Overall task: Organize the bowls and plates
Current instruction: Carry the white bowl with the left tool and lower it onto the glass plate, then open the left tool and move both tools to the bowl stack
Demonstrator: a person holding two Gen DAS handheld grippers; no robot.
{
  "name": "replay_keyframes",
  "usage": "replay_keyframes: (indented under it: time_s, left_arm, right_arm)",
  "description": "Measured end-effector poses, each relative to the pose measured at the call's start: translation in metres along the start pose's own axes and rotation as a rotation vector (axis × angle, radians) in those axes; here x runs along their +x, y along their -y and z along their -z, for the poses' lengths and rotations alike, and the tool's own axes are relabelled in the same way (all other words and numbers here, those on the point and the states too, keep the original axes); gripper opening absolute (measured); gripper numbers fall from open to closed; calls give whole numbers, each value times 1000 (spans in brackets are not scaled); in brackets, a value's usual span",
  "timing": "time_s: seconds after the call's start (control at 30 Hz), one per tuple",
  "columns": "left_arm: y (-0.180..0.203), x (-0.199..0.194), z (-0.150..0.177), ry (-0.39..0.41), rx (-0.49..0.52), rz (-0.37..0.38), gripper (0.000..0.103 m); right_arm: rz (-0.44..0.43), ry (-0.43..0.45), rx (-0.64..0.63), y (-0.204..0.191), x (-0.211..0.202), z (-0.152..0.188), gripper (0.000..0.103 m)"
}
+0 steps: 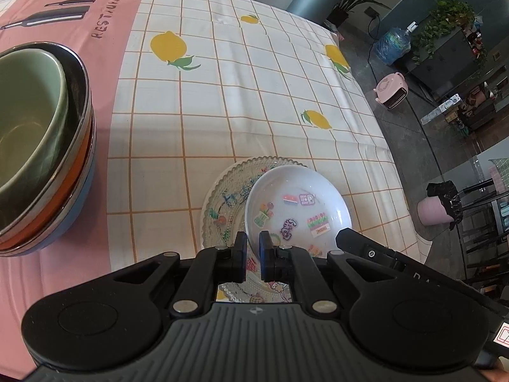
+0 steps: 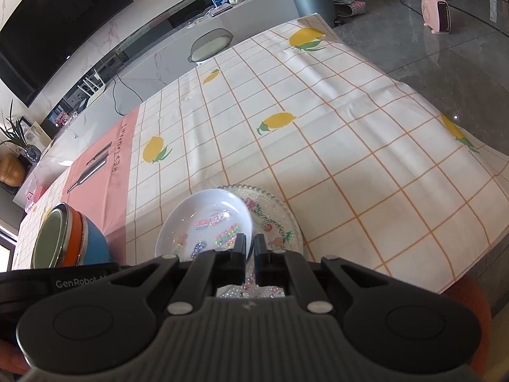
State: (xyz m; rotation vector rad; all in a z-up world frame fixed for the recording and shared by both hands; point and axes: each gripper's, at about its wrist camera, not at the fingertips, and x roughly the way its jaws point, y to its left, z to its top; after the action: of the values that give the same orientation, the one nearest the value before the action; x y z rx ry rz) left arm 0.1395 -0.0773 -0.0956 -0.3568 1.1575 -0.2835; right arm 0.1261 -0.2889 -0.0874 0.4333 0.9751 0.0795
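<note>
Sitting far to the left of both sets of jaws is a stack of bowls, well apart from them on the pink part of the worktop. The left wrist view looks down into its top green bowl. The right wrist view shows more of the stack's orange and blue sides.

Next comes the left gripper. Its jaws are nearly together, clamped on the near rim of a white bowl with little stickers inside. The bowl rests tilted on a clear glass plate with a bumpy edge.

Then the right gripper. Its jaws are also nearly together, pinching the right rim of the same white bowl, just over the plate. Only the right wrist view shows a dark screen on the wall. Only the left wrist view shows a pink bin on the floor.
</note>
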Motion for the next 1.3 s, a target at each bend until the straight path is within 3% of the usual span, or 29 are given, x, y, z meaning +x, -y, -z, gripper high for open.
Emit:
replay_keyframes:
  time_s: [0.23, 0.57, 0.67, 0.77, 0.83, 0.87, 1.13, 1.3]
  left_arm:
    - [-1, 7, 3, -48, -14, -19, 8]
    - [8, 8, 4, -47, 37, -47, 9]
    - [10, 8, 5, -48, 52, -56, 19]
    - [11, 5, 5, -51, 54, -51, 36]
    - [12, 2, 5, -45, 58, -54, 44]
    - [13, 0, 4, -41, 60, -60, 48]
    - [16, -24, 5, -12, 83, -32, 51]
    - [21, -54, 4, 64, 133, -18, 51]
  right_arm:
    - [17, -34, 3, 3, 5, 4, 2]
    - [21, -58, 13, 5, 12, 6, 6]
    - [22, -60, 17, 5, 13, 6, 7]
    - [11, -56, 21, 5, 11, 6, 18]
    - [4, -48, 18, 4, 9, 5, 32]
    - [12, -43, 8, 2, 7, 5, 32]
    - [13, -9, -41, -8, -9, -1, 42]
    - [7, 12, -58, -16, -19, -3, 48]
